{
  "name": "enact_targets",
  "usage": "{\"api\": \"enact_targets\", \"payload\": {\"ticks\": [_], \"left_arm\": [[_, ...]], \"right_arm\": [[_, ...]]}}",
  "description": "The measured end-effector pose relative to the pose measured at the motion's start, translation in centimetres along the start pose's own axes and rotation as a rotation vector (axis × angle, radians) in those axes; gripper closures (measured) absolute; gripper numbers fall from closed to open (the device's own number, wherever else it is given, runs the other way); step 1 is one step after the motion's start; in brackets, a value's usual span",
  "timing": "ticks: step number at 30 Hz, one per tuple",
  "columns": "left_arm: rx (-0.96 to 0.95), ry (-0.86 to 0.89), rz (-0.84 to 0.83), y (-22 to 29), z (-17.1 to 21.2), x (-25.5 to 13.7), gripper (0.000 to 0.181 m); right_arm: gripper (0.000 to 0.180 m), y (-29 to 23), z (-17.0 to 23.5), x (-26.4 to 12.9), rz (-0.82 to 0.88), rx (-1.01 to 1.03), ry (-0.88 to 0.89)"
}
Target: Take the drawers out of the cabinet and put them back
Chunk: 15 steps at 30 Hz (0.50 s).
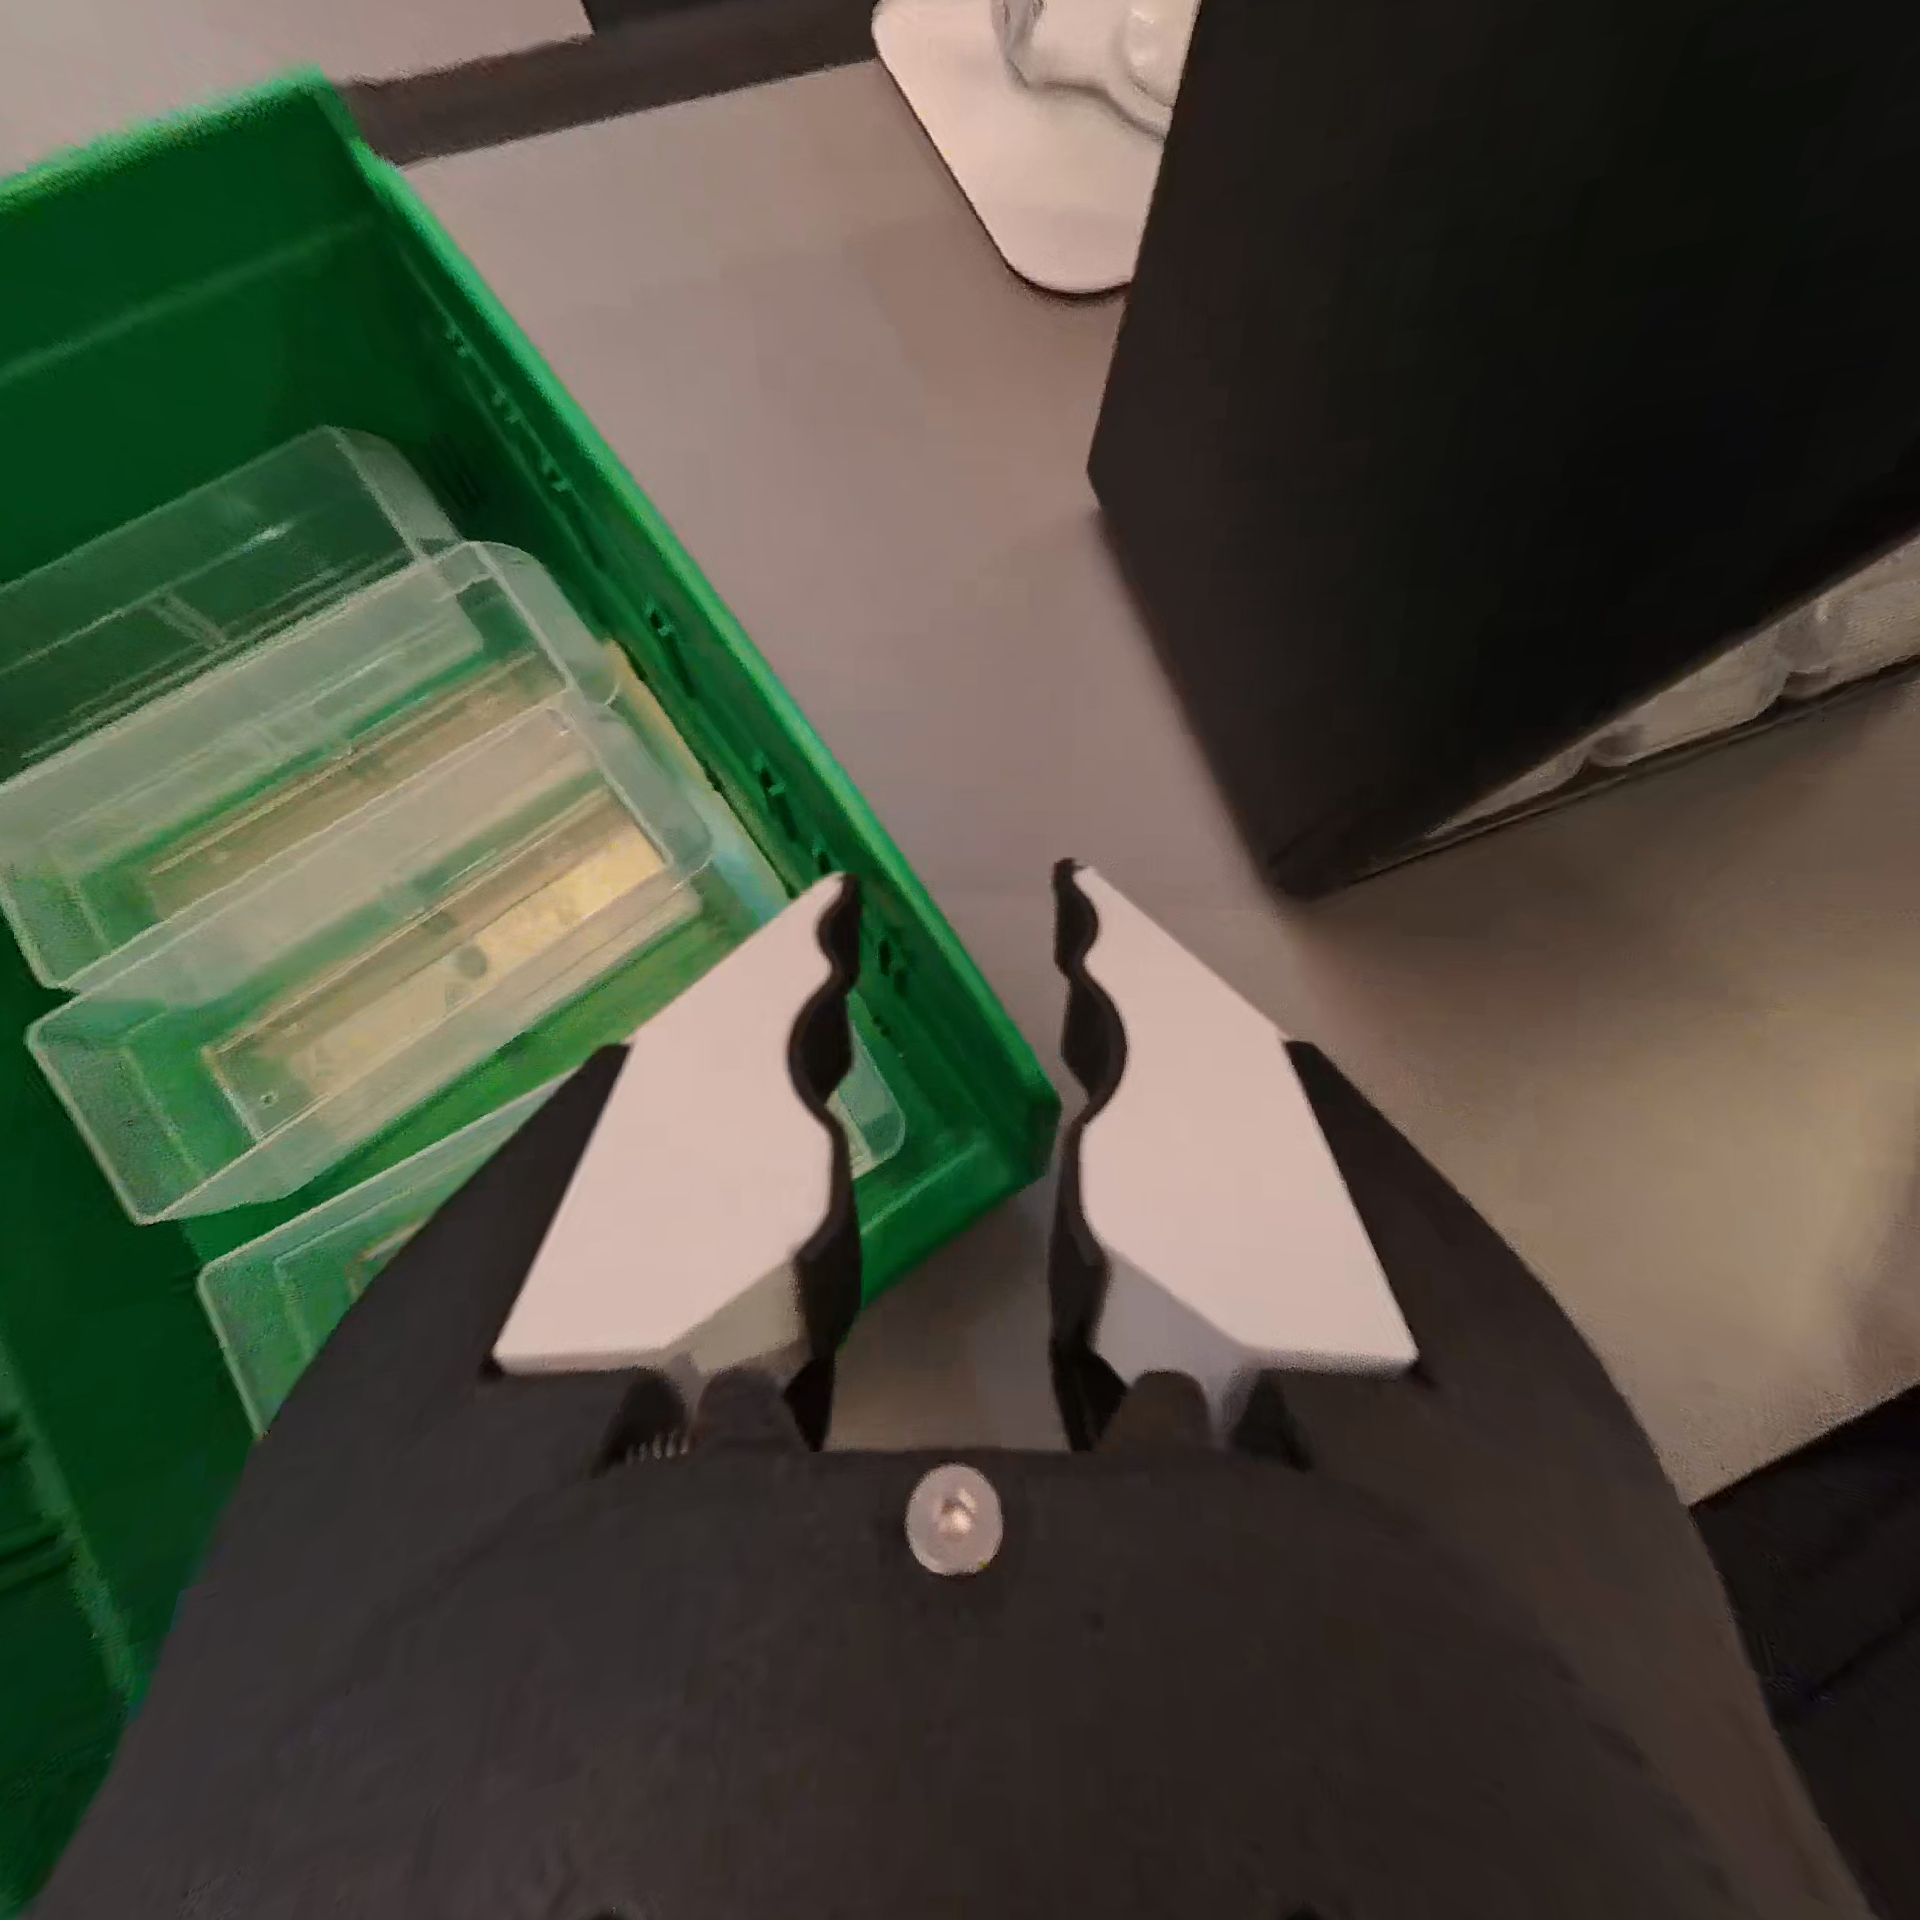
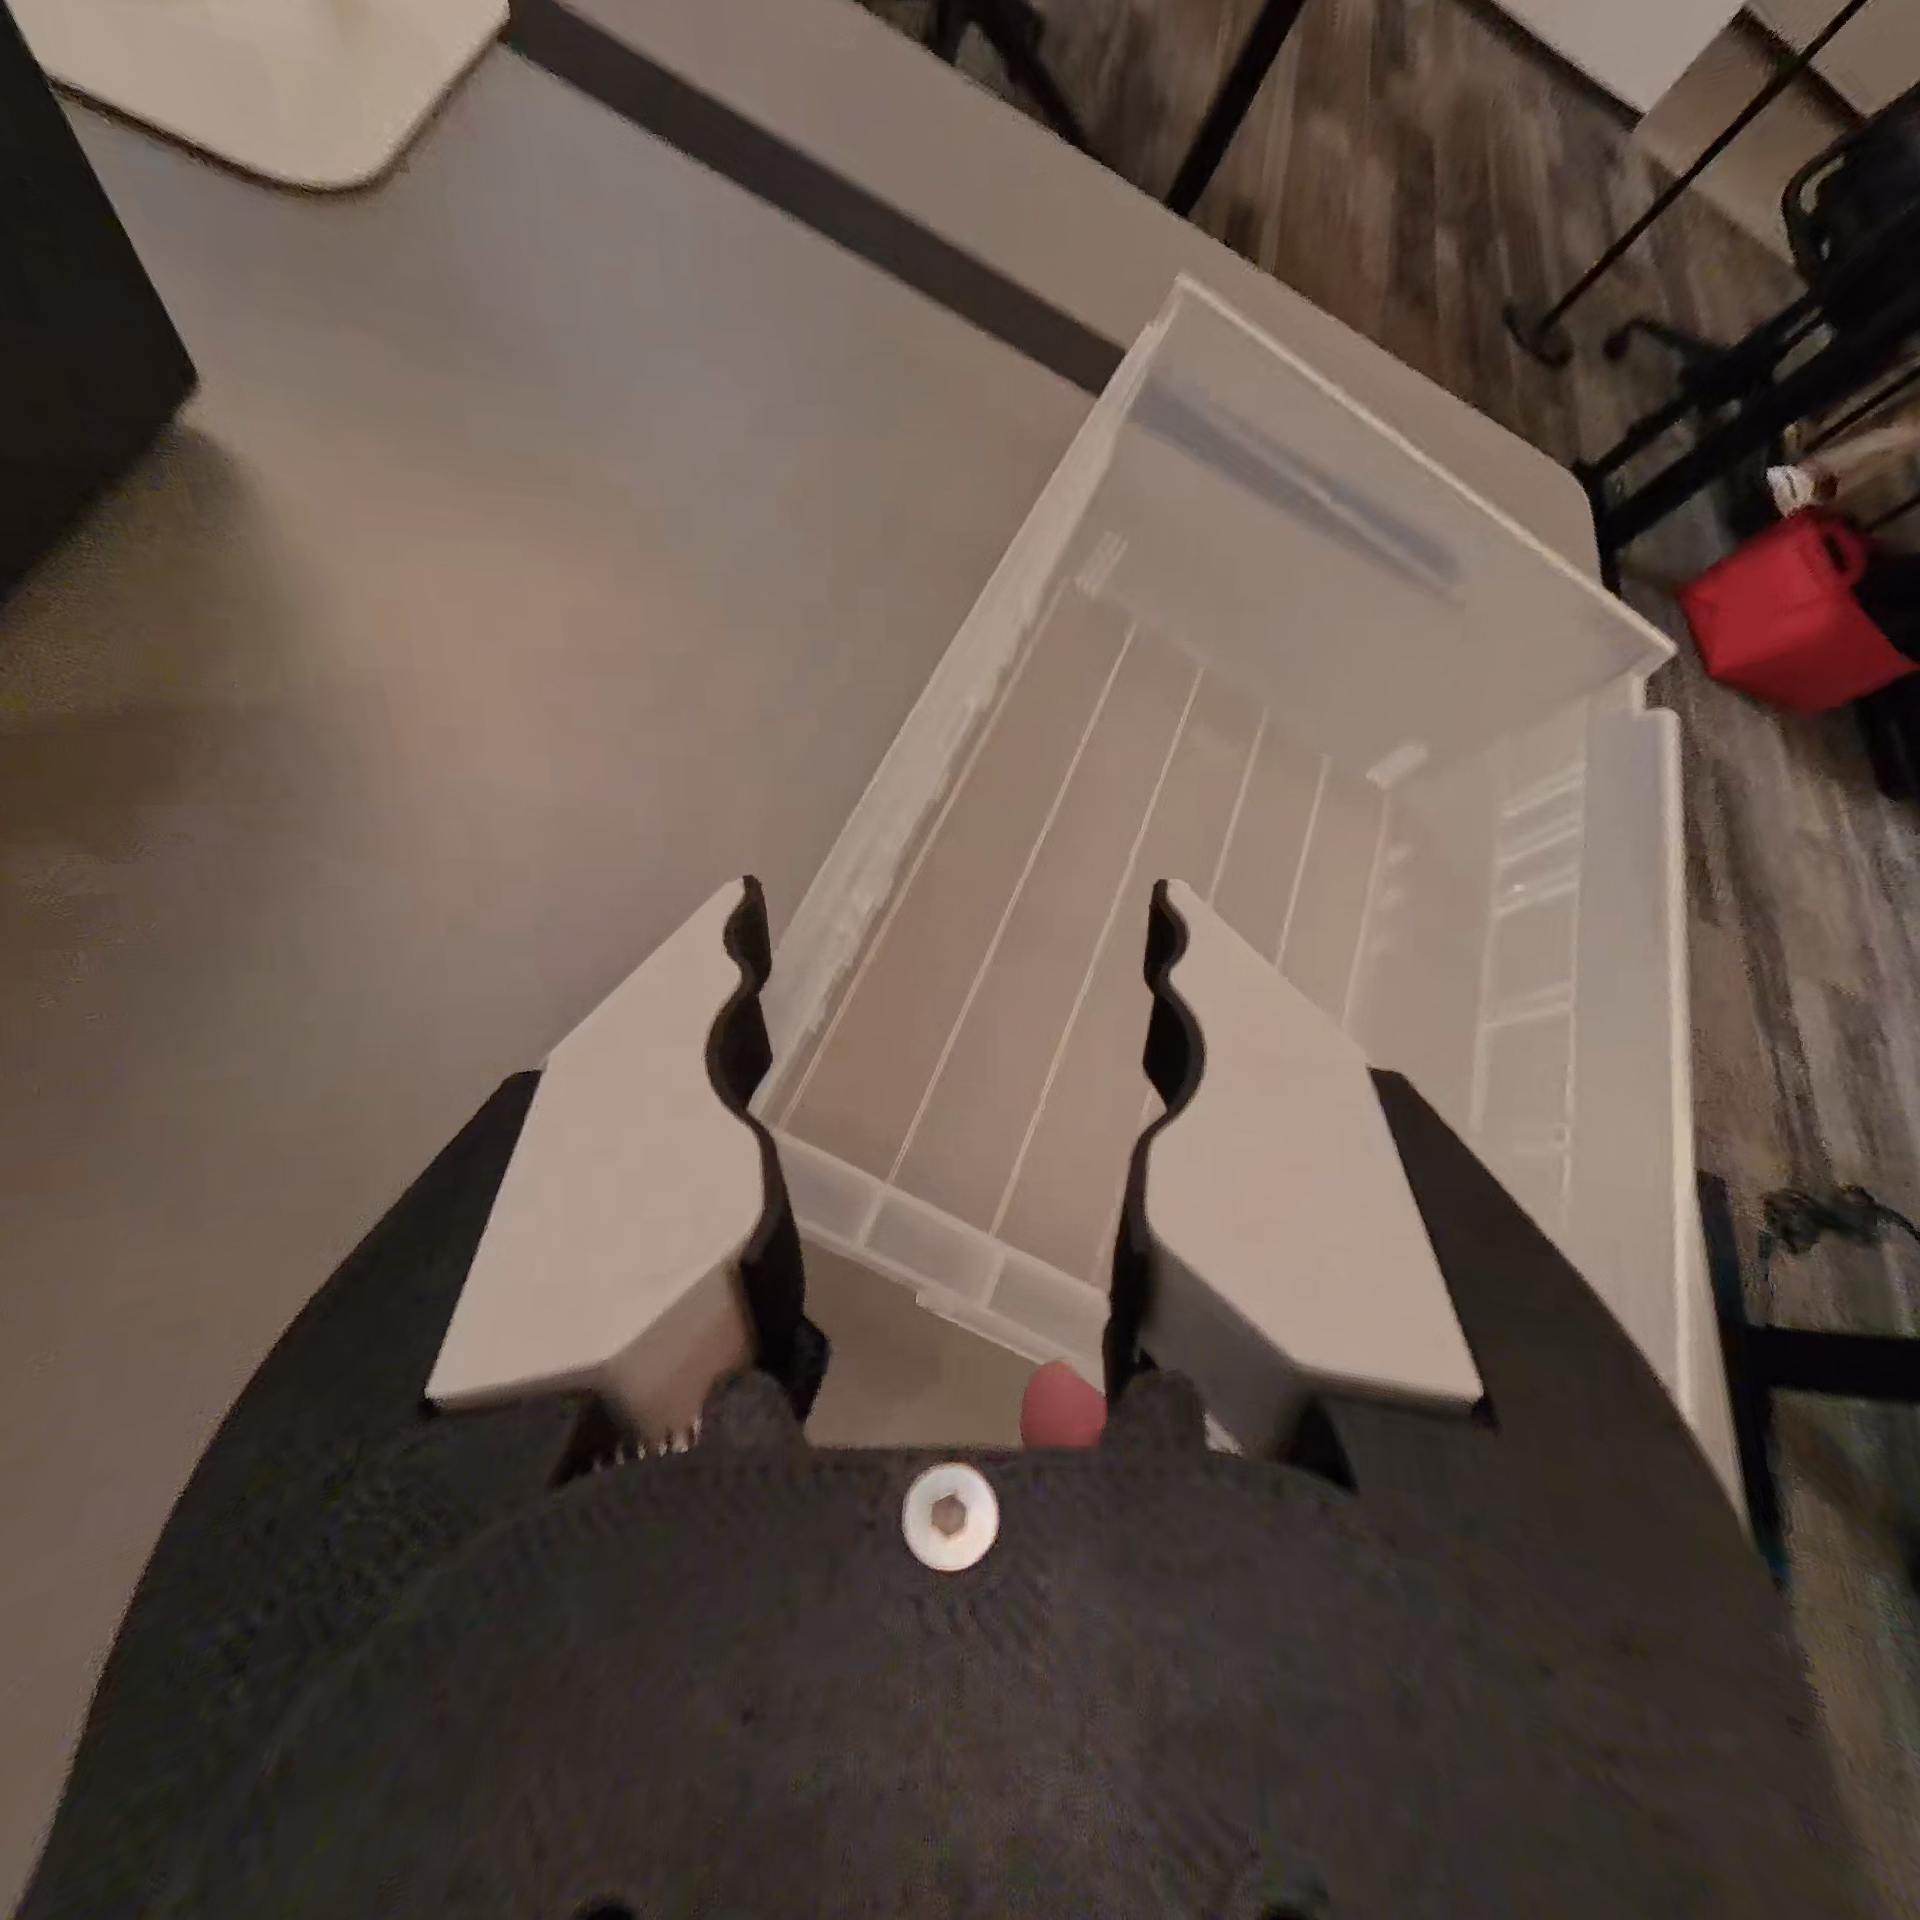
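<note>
Several small clear plastic drawers (image 1: pixel 343 831) lie stacked in a green bin (image 1: pixel 260 343) at the left of the left wrist view. The black cabinet (image 1: pixel 1507 416) stands at the upper right, with pale drawer fronts showing along its lower side. My left gripper (image 1: pixel 956 878) is open and empty, over the table just right of the green bin's near corner. My right gripper (image 2: pixel 953 888) is open and empty, above the near end of a large translucent white tray (image 2: pixel 1507 582). The cabinet's corner (image 2: pixel 73 312) shows at the left of the right wrist view.
A white flat base (image 1: pixel 1039 187) sits on the grey table (image 1: pixel 779 416) behind the cabinet; it also shows in the right wrist view (image 2: pixel 291 83). The translucent tray lies by the table's right edge. Beyond it are wood floor, black stands (image 2: pixel 1766 343) and a red object (image 2: pixel 1787 613).
</note>
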<state>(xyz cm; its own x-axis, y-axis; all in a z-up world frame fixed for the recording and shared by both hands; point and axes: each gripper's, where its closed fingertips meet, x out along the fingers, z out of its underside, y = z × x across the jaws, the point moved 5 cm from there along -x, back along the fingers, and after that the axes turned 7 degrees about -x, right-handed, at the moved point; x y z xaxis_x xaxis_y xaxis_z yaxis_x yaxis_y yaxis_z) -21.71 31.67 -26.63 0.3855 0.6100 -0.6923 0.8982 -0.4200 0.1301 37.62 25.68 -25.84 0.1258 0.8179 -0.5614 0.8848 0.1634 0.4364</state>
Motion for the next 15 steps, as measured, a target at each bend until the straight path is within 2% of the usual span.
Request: {"api": "enact_targets", "payload": {"ticks": [3, 6, 10, 13, 15], "left_arm": [[0.056, -0.029, -0.034, -0.5, 0.4, 0.4, 0.162], [0.026, -0.023, -0.012, -0.7, 0.6, 0.2, 0.162], [0.098, -0.060, -0.035, -0.7, 1.0, -0.4, 0.163], [0.080, -0.054, 0.009, -0.7, 1.3, -0.7, 0.163], [0.103, -0.064, 0.046, -0.8, 1.6, -1.0, 0.163]], "right_arm": [[0.120, -0.3, 0.2, 0.2, -0.036, 0.024, 0.029], [0.138, -0.9, 0.1, 0.3, -0.108, 0.048, 0.035], [0.155, -1.7, 0.2, 0.1, -0.175, 0.080, 0.045], [0.151, -2.8, 0.8, 0.3, -0.263, 0.076, -0.014], [0.152, -2.7, 0.7, 0.0, -0.246, 0.081, -0.008]]}}
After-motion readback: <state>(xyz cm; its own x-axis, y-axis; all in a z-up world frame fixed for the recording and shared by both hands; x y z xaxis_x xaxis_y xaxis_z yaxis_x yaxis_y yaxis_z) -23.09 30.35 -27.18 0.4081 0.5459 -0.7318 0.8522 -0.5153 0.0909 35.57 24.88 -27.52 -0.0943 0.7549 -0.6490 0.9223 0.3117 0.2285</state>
